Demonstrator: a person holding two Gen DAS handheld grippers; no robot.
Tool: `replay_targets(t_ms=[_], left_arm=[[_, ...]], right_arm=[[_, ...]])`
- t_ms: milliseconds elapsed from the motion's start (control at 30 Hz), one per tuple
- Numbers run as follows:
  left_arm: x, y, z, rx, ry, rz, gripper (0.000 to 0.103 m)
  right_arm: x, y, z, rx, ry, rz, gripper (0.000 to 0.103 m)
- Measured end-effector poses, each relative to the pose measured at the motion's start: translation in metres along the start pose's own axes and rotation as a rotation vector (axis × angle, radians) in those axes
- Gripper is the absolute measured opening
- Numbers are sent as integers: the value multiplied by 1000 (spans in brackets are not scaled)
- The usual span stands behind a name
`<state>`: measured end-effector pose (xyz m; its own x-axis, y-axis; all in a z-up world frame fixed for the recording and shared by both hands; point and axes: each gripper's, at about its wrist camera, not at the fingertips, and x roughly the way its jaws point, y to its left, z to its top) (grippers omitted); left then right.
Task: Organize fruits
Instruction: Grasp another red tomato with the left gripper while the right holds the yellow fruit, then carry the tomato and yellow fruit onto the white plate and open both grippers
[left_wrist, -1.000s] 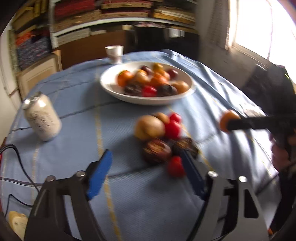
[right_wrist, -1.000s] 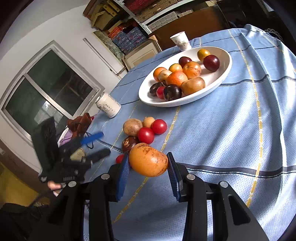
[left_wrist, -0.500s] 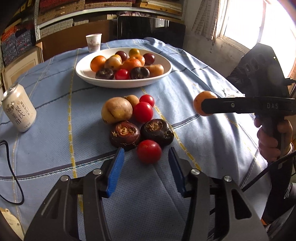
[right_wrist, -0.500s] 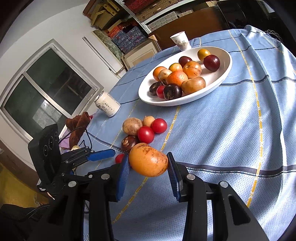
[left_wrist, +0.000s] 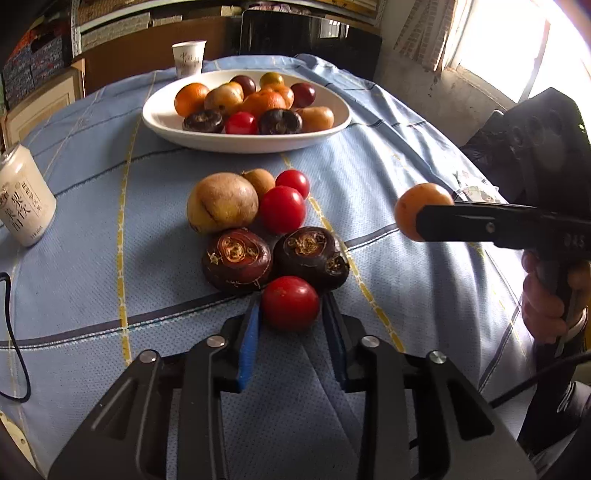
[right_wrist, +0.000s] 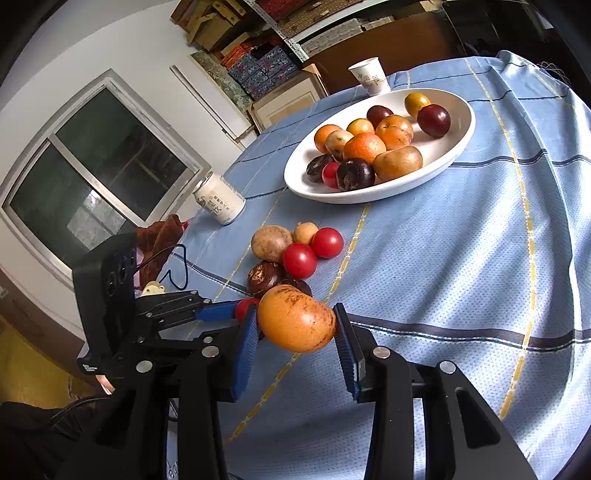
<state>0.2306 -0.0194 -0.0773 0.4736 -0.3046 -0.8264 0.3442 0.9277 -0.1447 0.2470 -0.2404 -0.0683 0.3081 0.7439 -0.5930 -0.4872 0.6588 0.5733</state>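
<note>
My left gripper (left_wrist: 290, 320) is shut on a red tomato (left_wrist: 290, 302) that rests on the blue tablecloth at the near end of a loose fruit pile. Behind it lie two dark brown fruits (left_wrist: 236, 259), a tan fruit (left_wrist: 221, 202) and two more red tomatoes (left_wrist: 282, 209). My right gripper (right_wrist: 295, 334) is shut on an orange fruit (right_wrist: 296, 318) held above the cloth; in the left wrist view that fruit (left_wrist: 408, 208) shows at the right. A white bowl (left_wrist: 162, 120) at the back holds several fruits. The left gripper (right_wrist: 225, 312) shows low left in the right wrist view.
A white drink can (left_wrist: 23, 201) stands at the left, a paper cup (left_wrist: 188, 57) behind the bowl. A black cable (left_wrist: 14, 339) lies at the left table edge. Shelves and cabinets stand behind the table. A hand (left_wrist: 546, 295) holds the right gripper's handle.
My left gripper has moved down and forward to the nearest red tomato and its jaws have closed from wide open onto it. The right gripper has stayed still with the orange fruit.
</note>
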Motion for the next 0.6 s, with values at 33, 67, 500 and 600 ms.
replay_targets(t_ms=[33,67,500,600], left_arm=[[1,1,0,-7,1,-5,30],[0,2,0,-11,0,-9,30],[-23,5,7,-20,-85,-33,29],[-44,8,32,-6,-143,-18,29]], right_arm=[[0,0,0,-1,1,0,41],[1,0,0,-1,3,0,41],[7,-9,10,49,-11,88,41],[5,-10,32,73,-78,77,41]])
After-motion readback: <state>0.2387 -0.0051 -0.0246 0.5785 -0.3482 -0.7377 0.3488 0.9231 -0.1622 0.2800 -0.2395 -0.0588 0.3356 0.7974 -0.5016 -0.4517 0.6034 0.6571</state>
